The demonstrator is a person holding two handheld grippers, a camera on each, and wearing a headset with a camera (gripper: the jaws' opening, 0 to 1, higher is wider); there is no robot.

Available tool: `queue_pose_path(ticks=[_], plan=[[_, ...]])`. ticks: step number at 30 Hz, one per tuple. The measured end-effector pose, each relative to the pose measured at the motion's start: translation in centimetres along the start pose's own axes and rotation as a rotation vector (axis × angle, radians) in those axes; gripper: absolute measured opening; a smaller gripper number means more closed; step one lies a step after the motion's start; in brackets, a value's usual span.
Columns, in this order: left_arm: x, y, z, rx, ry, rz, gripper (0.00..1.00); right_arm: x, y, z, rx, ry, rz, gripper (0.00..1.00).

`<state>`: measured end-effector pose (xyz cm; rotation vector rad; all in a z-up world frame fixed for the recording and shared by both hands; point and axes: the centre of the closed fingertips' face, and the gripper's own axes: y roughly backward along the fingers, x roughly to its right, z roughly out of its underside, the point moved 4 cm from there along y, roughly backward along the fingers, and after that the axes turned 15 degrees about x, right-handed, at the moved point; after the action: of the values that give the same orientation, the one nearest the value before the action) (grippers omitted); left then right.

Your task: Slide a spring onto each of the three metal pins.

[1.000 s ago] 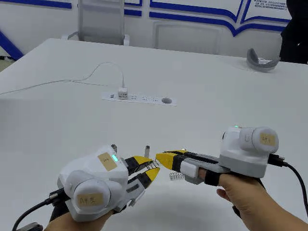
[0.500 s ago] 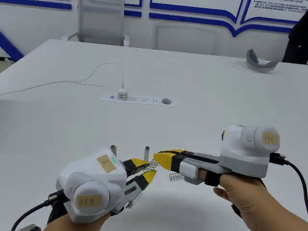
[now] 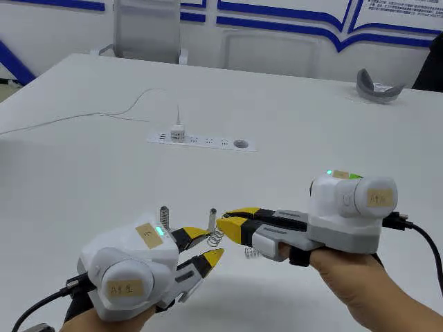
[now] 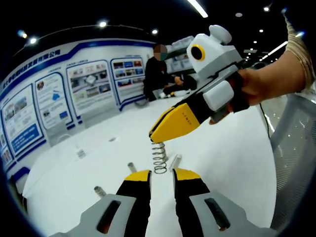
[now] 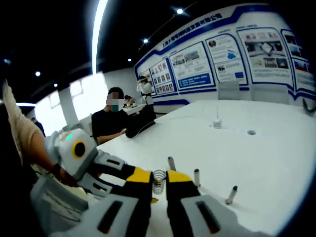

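Note:
A small steel spring [image 3: 216, 236] hangs in the air between the two grippers. My right gripper [image 3: 223, 223] comes in from the right and is shut on the spring's [image 5: 158, 180] upper end. The spring's lower end [image 4: 159, 158] dips between the jaws of my left gripper [image 4: 162, 174], which stand slightly apart and open around it. Three short metal pins [image 5: 171, 163] [image 5: 196, 176] [image 5: 231, 194] stand upright on the white table just beyond. Two pins show in the head view [image 3: 164, 214] [image 3: 212, 215]; the left one looks ribbed. A second spring [image 3: 250, 253] lies on the table under the right gripper.
A white power strip [image 3: 201, 142] with a plug and cable lies mid-table. A grey curved object [image 3: 377, 87] sits at the far right. A chair [image 3: 147, 31] stands behind the table. People sit at the table beyond [image 5: 116, 116].
My right gripper has moved left and its tips have closed onto the spring that the left gripper was holding up. The left gripper has stayed nearly still.

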<state>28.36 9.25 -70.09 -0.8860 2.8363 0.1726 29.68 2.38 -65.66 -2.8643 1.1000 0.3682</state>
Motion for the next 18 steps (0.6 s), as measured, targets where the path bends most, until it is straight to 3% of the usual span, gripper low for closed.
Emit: queue_pose_path(ticks=[14, 18], plan=[[-1.0, 3.4, 2.0, -0.036, 0.080, -0.056, 0.34, 1.2, 0.8, -1.0, -0.023, 0.094, 0.018, 0.12], [-1.2, 4.2, 2.3, -0.034, 0.099, -0.074, 0.43, 1.6, 0.6, -1.6, -0.023, 0.108, 0.022, 0.12]])
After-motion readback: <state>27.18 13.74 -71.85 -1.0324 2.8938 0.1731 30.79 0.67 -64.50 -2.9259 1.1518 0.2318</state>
